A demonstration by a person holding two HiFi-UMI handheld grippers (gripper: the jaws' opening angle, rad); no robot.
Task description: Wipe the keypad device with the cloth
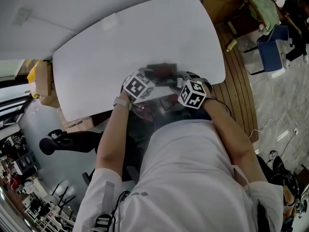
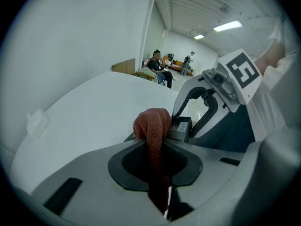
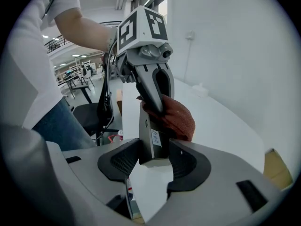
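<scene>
Over the white surface (image 1: 145, 37), the person's two forearms are angling steeply downward, meeting close together at its near edge. The right claw (image 3: 155, 161) is clamping the lower end of the grey keypad device (image 3: 151, 131), holding it upright, while the left claw (image 2: 157, 166) is pinching a rust-red cloth (image 2: 151, 124) between narrowly parted jaws. The bunched cloth is pressing against the device's side, just beyond the left claw's tips.
</scene>
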